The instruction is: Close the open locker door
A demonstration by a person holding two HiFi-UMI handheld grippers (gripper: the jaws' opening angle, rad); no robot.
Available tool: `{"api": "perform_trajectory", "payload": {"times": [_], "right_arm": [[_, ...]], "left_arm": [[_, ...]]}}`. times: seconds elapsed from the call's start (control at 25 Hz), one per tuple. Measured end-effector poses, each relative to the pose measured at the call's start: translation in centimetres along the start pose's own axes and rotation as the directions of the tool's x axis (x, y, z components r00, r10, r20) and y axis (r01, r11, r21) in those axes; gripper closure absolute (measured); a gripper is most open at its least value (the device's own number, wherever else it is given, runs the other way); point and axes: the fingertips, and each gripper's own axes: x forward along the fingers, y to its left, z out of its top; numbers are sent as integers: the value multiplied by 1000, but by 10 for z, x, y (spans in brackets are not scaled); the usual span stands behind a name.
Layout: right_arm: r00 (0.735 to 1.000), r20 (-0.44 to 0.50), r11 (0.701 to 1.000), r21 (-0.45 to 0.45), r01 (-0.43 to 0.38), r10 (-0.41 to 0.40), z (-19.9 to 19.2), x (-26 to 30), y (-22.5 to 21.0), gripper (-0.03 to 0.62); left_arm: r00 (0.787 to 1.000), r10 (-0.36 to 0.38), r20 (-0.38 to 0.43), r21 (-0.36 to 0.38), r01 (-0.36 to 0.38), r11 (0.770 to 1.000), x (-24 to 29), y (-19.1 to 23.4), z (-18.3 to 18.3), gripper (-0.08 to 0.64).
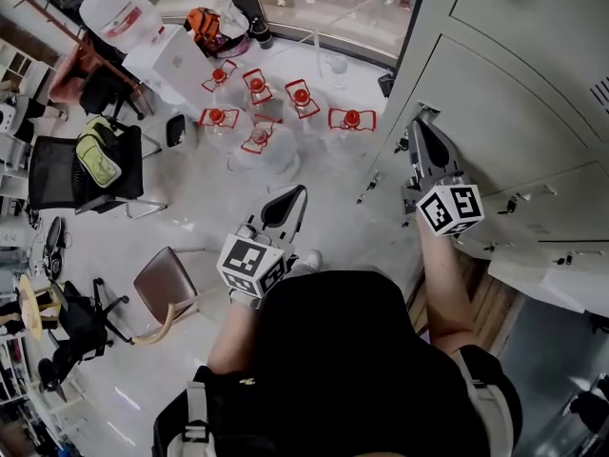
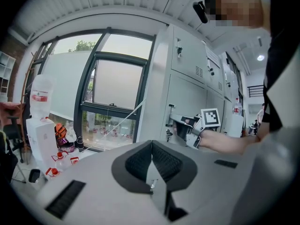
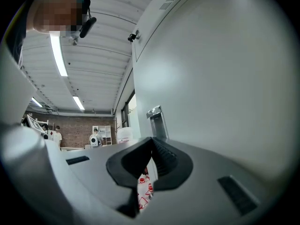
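**Inspector:** Status of the right tool [image 3: 152,143]?

**Assessor:** Jaws together, nothing between them. Through the gap below the tips only the floor [image 1: 343,179] and red-capped water jugs [image 1: 255,114] show. The tip sits at the free edge of the locker door [image 3: 225,78], just beside the metal latch [image 3: 156,119]. Whether it touches the panel I cannot tell.

**Inspector:** And the left tool [image 2: 152,144]?

**Assessor:** Also together and empty. It is held to the left, well apart from the lockers, pointing toward the window [image 2: 117,78].

**Inspector:** Where does the door stand?

**Assessor:** Immediately right of the right tool, its grey face filling the right of that tool's view. In the head view the tip meets the locker bank [image 1: 533,27] at the left edge of a door panel. No view shows clearly how far ajar the door is.

**Inspector:** Step in hand?

**Assessor:** In my judgement, the closing push. I recommend pressing the closed tips on the panel near the latch edge, far from the hinge, where least force is needed. Push squarely toward the bank so the tips do not skid on the smooth face. Follow through until the latch seats, and keep the left tool clear.
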Motion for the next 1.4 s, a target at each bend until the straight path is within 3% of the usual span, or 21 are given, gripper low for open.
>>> {"api": "perform_trajectory", "payload": {"times": [0.36, 0.6, 0.84, 1.12, 1.4], "right_arm": [[1000, -3, 997, 73, 26, -25, 4, -5, 1, 558], [999, -1, 999, 5, 37, -37, 17, -25, 19, 557], [995, -33, 995, -39, 89, -90, 18, -66, 37, 557], [981, -81, 980, -109, 168, -177, 11, -123, 52, 557], [951, -107, 953, -120, 278, -291, 3, -183, 57, 557]], "left_arm": [[999, -33, 8, 3, 33, 999, -9, -7, 2, 537], [996, -84, 0, 4, 84, 996, -13, -14, -1, 537], [981, -192, -22, 19, 193, 981, -2, -35, -3, 537], [938, -343, -60, 34, 345, 938, 21, -72, -8, 537], [858, -501, -112, 46, 508, 860, 44, -124, -20, 537]]}}
